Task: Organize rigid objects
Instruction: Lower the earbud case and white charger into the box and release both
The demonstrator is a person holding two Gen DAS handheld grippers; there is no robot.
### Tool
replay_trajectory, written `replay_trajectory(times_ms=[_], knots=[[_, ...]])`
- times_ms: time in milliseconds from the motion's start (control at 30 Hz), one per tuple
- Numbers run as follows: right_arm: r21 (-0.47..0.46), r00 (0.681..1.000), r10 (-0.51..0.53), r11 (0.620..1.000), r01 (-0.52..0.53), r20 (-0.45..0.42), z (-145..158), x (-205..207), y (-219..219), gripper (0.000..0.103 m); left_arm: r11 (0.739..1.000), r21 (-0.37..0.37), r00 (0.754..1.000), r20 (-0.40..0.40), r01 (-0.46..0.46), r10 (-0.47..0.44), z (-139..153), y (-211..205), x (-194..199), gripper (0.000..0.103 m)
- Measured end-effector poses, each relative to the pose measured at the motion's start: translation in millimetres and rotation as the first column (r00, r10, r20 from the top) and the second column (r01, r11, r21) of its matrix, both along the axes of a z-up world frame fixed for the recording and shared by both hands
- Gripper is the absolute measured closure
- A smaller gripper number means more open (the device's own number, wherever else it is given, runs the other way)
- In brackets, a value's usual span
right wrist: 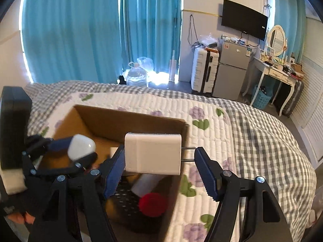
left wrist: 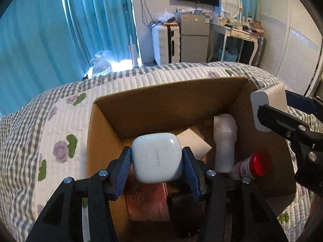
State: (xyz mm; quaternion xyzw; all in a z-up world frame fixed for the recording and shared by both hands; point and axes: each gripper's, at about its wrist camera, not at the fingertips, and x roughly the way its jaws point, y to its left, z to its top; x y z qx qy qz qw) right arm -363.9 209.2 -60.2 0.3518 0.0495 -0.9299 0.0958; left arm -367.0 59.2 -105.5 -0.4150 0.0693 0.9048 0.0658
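Note:
My left gripper (left wrist: 156,158) is shut on a white Huawei earbud case (left wrist: 157,157) and holds it above the open cardboard box (left wrist: 161,104). My right gripper (right wrist: 159,157) is shut on a white plug charger (right wrist: 152,154), held by its body and prongs over the box's right side (right wrist: 131,119). The charger and right gripper also show in the left wrist view (left wrist: 269,104), and the earbud case shows in the right wrist view (right wrist: 80,147). Inside the box lie a white tube (left wrist: 225,141), a red-capped bottle (left wrist: 256,164), a white flat box (left wrist: 193,143) and a reddish item (left wrist: 149,199).
The box sits on a bed with a quilted floral and checked cover (right wrist: 252,137). Beyond the bed are teal curtains (right wrist: 80,30), a white suitcase (right wrist: 205,70), a small fridge (right wrist: 232,70) and a dressing table (right wrist: 276,70).

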Motion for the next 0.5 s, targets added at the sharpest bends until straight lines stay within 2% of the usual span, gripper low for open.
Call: replay_trajectory(times_ms=[67,100,200,333,500], knots=[[-0.005,1.000,0.007,1.000,-0.007,0.004,-3.3,-1.3,4.4,0.035,1.000,0.001,1.000,-0.023,-0.010,0.010,2.0,-0.9,-0.3,0.038],[-0.017,1.000,0.013,1.000,-0.013,0.009,-4.2,0.1,7.4,0.035,1.000,0.005,0.999,-0.046,-0.028,0.028,7.0,-4.2,1.7,0.028],[-0.032,1.000,0.022,0.999,-0.022,0.013,-3.6,3.0,7.8,0.035,0.999,0.030,0.996,-0.083,-0.027,0.029,22.4,-11.5,9.2,0.027],[-0.038,0.999,0.035,0.999,-0.034,0.023,-0.7,7.9,0.7,0.035,0.998,0.028,0.989,-0.134,-0.051,0.054,47.8,-26.4,23.4,0.027],[-0.015,0.994,0.077,0.997,-0.076,0.073,-5.3,2.8,-23.2,0.035,0.995,0.012,0.981,-0.168,-0.096,0.097,60.4,-46.2,33.5,0.027]])
